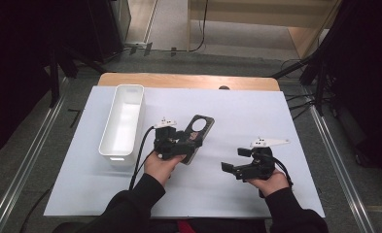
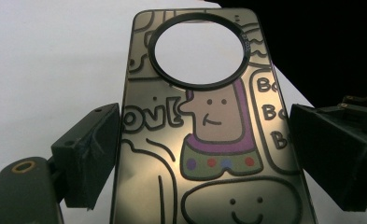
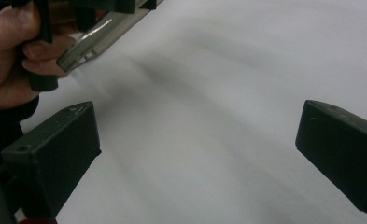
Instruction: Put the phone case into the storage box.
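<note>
**High view: phone case between the left jaws, right jaws wide and empty**

High view, nearest the person: two dark sleeves come in from the bottom edge, each hand gripping a tool over the white surface (image 1: 276,102). The right hand-held gripper (image 1: 233,160) sits low on the right side, its jaws spread wide with nothing between them; in the right gripper view the two black jaws stand far apart over bare white.

A little farther in and to the left, the left hand-held gripper (image 1: 191,138) has its jaws on either side of a phone case (image 1: 198,128). In the left gripper view the phone case (image 2: 209,135) lies between the jaws, back up, with cartoon figures drawn on it and a large round camera opening near its far end. The left jaw is against the case's edge; the right jaw looks just beside the other edge, and I cannot tell whether it presses. From the right gripper view the case (image 3: 104,30) appears tilted, its near end raised off the surface.

Farther left stands a long white bin (image 1: 123,121), well apart from the case, with nothing inside.
</note>
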